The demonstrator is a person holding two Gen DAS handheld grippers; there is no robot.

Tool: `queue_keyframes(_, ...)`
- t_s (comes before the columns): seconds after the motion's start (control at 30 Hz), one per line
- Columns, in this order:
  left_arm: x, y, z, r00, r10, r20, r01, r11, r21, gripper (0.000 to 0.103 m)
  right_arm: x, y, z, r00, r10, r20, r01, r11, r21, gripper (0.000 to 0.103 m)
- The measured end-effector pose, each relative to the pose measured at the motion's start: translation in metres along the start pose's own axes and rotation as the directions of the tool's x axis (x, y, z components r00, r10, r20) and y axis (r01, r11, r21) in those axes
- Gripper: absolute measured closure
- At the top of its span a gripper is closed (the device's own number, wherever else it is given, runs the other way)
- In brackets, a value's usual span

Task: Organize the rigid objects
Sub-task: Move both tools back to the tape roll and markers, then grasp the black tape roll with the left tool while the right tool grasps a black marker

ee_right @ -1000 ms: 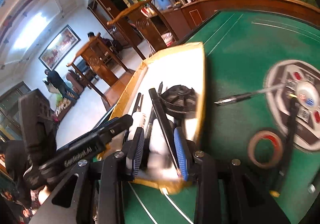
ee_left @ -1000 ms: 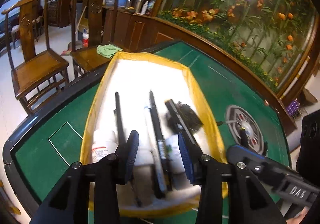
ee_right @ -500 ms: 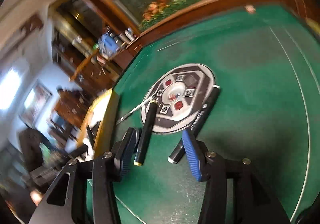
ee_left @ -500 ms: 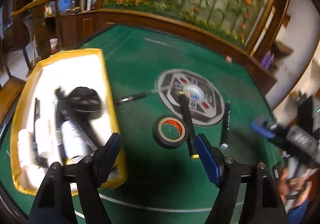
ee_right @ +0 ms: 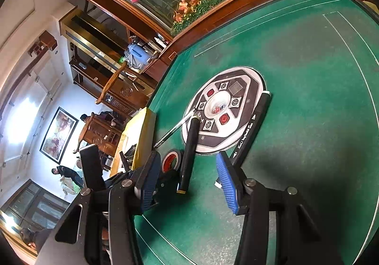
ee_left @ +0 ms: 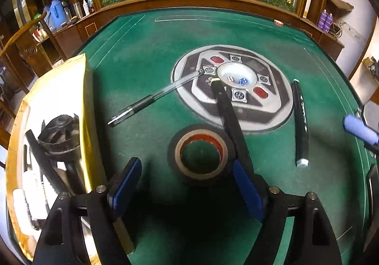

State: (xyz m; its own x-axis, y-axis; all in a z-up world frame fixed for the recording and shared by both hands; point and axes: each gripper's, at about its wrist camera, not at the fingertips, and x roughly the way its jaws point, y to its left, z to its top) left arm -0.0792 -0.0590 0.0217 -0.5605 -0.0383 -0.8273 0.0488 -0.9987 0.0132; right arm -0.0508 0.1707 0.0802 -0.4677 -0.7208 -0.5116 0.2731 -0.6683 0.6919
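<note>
On the green felt table lie a black tape roll (ee_left: 201, 154), a clear-barrelled pen (ee_left: 154, 98), a black stick with a gold tip (ee_left: 231, 120) and a black marker (ee_left: 300, 122). My left gripper (ee_left: 187, 185) is open, its pads on either side of the tape roll, just in front of it. My right gripper (ee_right: 187, 180) is open and empty, with the black stick (ee_right: 189, 151) between its pads and the marker (ee_right: 251, 128) just to the right. The tape roll (ee_right: 171, 159) shows at its left. The yellow box (ee_left: 86, 108) at left holds several black and white items.
A round dice console (ee_left: 233, 86) sits in the table's middle; it also shows in the right wrist view (ee_right: 223, 108). The yellow box edge (ee_right: 144, 132) lies left. The wooden table rim (ee_left: 201, 2) and a planter stand behind. Chairs and cabinets stand beyond the left side.
Both grippers swung away from the yellow box to the items on the felt. The left one came down close around the tape roll; the right one neared the stick and marker.
</note>
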Motion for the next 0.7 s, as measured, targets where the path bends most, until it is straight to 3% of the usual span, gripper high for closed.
queue_keyframes(0.13,0.015,-0.009,0.008,0.999,0.045,-0.013,-0.044,0.998,0.040,0.018,0.002,-0.004,0.001,1.000,-0.025,0.000,0.025,1.000,0.003,0.055)
queue_keyframes(0.2,0.018,-0.012,0.007,0.998,0.064,0.027,-0.065,0.997,0.048,0.018,0.002,-0.006,0.001,0.999,-0.046,0.004,0.046,0.999,0.005,0.054)
queue_keyframes(0.27,0.014,-0.012,0.004,0.997,0.067,0.046,-0.069,0.997,0.041,0.027,0.003,-0.009,0.001,0.997,-0.074,0.000,0.074,0.997,0.003,0.054)
queue_keyframes(0.3,0.012,-0.014,0.003,0.995,0.078,0.054,-0.080,0.996,0.043,0.037,0.004,-0.010,0.001,0.996,-0.090,-0.004,0.090,0.996,0.002,0.054)
queue_keyframes(0.5,-0.017,-0.031,-0.033,0.996,-0.041,0.079,0.037,0.998,0.051,0.037,0.021,-0.014,0.002,0.978,-0.209,-0.027,0.207,0.976,-0.063,0.054)
queue_keyframes(0.6,-0.033,-0.041,-0.057,0.992,-0.083,0.100,0.074,0.994,0.084,0.037,0.035,-0.006,0.002,0.955,-0.295,-0.028,0.288,0.947,-0.142,0.054)
queue_keyframes(0.7,-0.036,-0.038,-0.056,0.989,-0.120,0.085,0.115,0.992,0.058,0.037,0.051,0.000,0.007,0.917,-0.400,-0.005,0.390,0.897,-0.208,0.054)
